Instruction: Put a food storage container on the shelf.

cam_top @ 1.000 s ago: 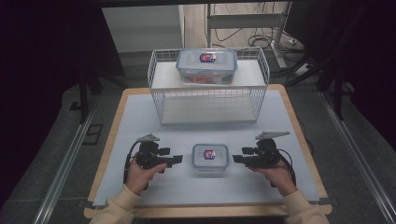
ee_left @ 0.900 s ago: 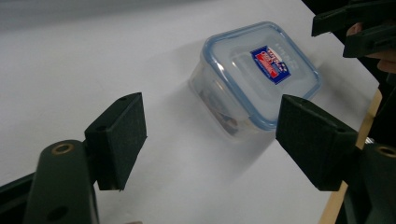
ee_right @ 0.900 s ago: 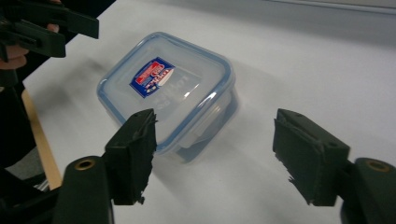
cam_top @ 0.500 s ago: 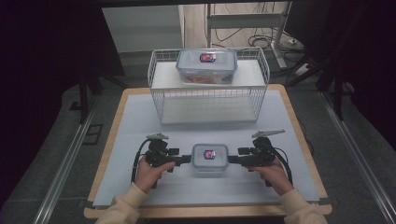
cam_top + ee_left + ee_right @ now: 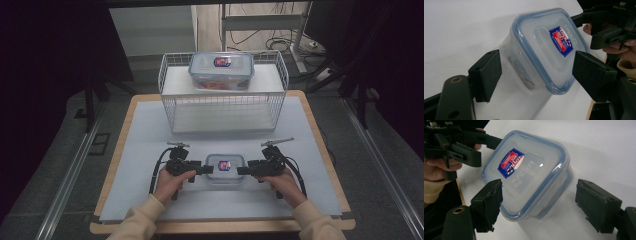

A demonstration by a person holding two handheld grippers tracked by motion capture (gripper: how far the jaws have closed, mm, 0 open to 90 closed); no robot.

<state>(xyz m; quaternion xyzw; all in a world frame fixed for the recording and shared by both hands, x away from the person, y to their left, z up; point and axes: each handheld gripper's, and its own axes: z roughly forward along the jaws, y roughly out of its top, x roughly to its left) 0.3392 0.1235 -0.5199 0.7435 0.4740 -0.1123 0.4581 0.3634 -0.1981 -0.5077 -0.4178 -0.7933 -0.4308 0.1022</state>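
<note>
A: Work surface: pale mat (image 5: 150,150) on a wood-edged table (image 5: 320,130), dark room around it. What is the jaw condition?

B: The left gripper (image 5: 206,169) has its jaws spread, one on each side of the small container (image 5: 225,167)'s near end, with clearance at both pads in the left gripper view; nothing is gripped. The right gripper (image 5: 243,170) has just been opening its jaws; they now stand wide around the container's opposite end, pads clear of the walls.

A: Change from one second earlier?

B: Both grippers then stood apart from the container, left and right of it. Both have since closed in, and their tips now bracket its two short ends. The container has not shifted; it sits on the mat, lid on, just in front of the wire basket (image 5: 172,107).

A: Quantities?

B: Two grippers, two hands. Two lidded containers: the small one, and a large container (image 5: 221,70) on the basket's top. One basket.
</note>
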